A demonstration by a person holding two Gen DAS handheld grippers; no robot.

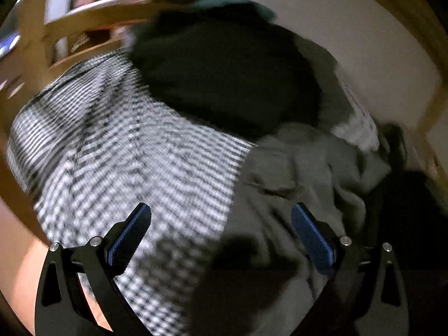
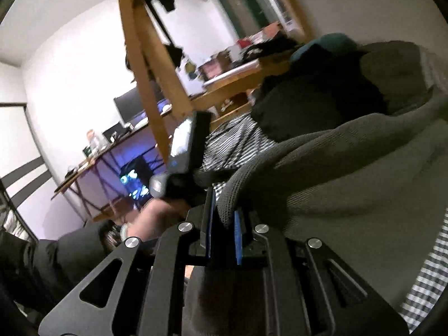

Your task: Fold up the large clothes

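Observation:
A grey knit garment point(image 1: 302, 173) lies crumpled on a black-and-white checked bedsheet point(image 1: 134, 151). My left gripper point(image 1: 221, 224) is open above the garment's near edge, its blue pads point(image 1: 128, 238) wide apart and holding nothing. In the right wrist view my right gripper point(image 2: 222, 224) is shut on a thick edge of the grey garment point(image 2: 350, 173), which stretches up and to the right from the jaws. The left gripper's body point(image 2: 184, 142) shows beyond it, to the left.
A black garment point(image 1: 229, 75) and a teal one point(image 1: 232, 4) are piled at the far side of the bed. A wooden bed frame point(image 2: 140, 64) rises at left. A desk with a monitor point(image 2: 128, 109) stands beyond. A white wall point(image 1: 350, 42) lies to the right.

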